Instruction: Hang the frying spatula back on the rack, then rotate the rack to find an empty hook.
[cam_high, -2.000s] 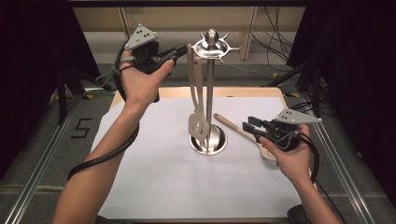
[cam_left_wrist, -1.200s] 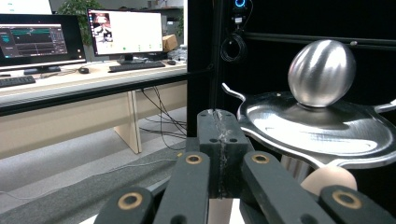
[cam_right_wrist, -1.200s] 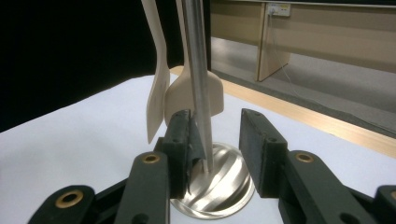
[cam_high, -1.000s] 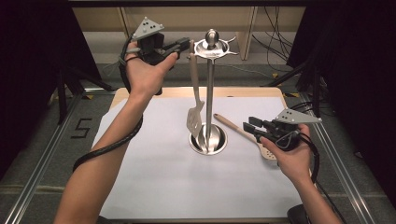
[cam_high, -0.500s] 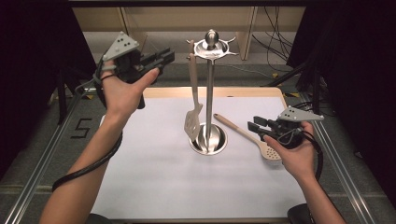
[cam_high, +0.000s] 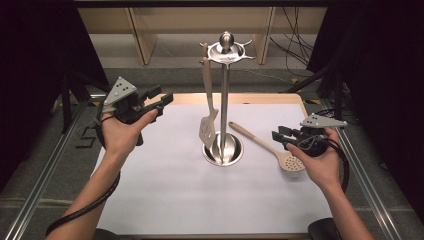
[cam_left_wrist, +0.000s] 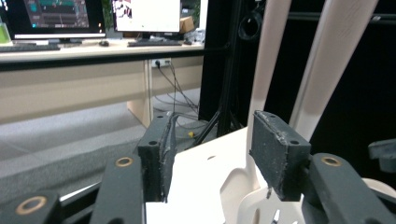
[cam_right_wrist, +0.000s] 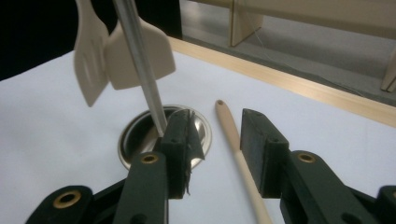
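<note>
The left gripper is held raised at the desk's far left, jaws apart and empty. The right gripper, jaws apart, hovers beside the slotted spoon, which lies flat right of the utensil stand. A spatula hangs from the stand.

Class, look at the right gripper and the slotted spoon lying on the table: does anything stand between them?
Nothing visible does. The right gripper is open just above the slotted spoon's handle, and the right gripper view shows the handle between the jaws with bare table around it.
</note>
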